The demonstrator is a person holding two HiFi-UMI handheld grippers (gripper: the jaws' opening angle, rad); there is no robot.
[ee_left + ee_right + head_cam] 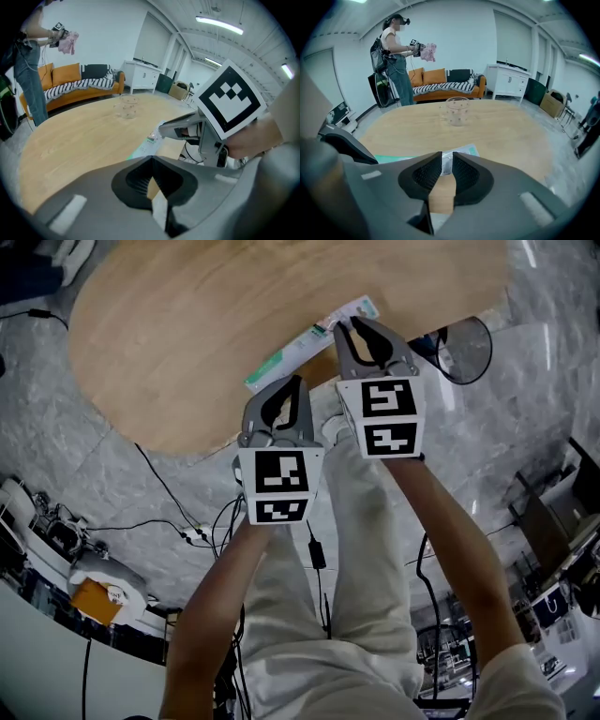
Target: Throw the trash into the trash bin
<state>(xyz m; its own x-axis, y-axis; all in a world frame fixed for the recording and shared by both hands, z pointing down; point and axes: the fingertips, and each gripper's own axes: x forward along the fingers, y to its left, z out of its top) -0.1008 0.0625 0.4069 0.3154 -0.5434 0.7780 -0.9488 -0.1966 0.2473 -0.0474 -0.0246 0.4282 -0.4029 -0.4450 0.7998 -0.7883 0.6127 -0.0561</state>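
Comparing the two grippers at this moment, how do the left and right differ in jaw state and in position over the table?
The left gripper has its jaws meeting at the tips, while the right gripper has its jaws slightly apart. In the head view, the right gripper's tips are at the wrapper on the table. The left gripper sits nearer the person, by the table's edge. Both point downward and hold nothing.

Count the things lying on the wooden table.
2: a green-and-white wrapper at the near edge, and a clear glass cup farther back, near the middle. More may sit beyond the views.
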